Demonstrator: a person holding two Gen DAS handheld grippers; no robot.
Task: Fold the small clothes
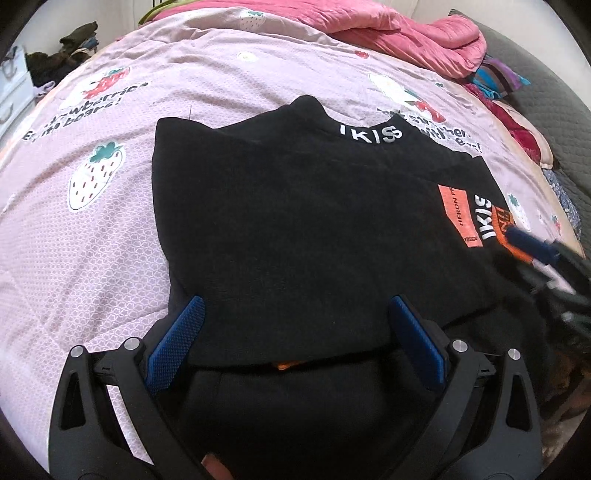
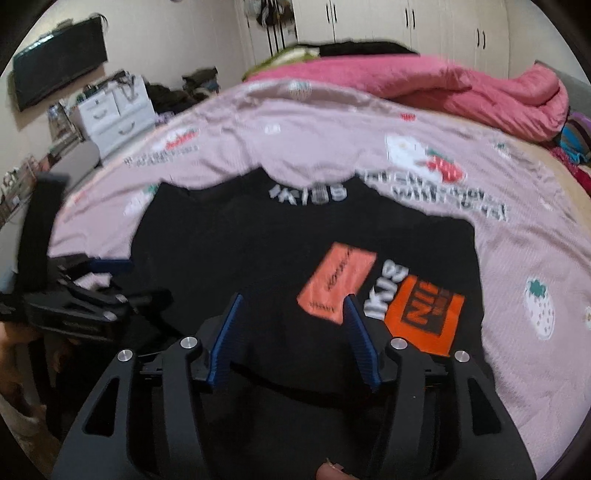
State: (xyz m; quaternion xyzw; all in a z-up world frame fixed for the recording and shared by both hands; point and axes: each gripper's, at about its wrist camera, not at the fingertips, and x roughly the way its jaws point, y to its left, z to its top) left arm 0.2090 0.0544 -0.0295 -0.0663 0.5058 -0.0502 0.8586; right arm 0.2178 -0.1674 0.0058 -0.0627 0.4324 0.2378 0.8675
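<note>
A black top (image 1: 295, 206) with white lettering at the collar and orange patches (image 2: 338, 282) lies folded on the pink strawberry-print bedsheet (image 1: 92, 240). My left gripper (image 1: 297, 306) stands open over the top's near left part, and its blue pads straddle the folded near edge without pressing it. My right gripper (image 2: 294, 301) is open over the near right part, beside the orange patches, with cloth lying between its fingers but not pinched. Each gripper shows in the other's view: the right gripper (image 1: 524, 258) at the right edge, the left gripper (image 2: 140, 280) at the left.
A bunched pink quilt (image 2: 443, 88) lies along the bed's far side, and colourful clothes (image 1: 495, 79) are piled at the far right. White drawers (image 2: 110, 114), a wall screen (image 2: 59, 62) and wardrobes (image 2: 369, 22) stand beyond the bed.
</note>
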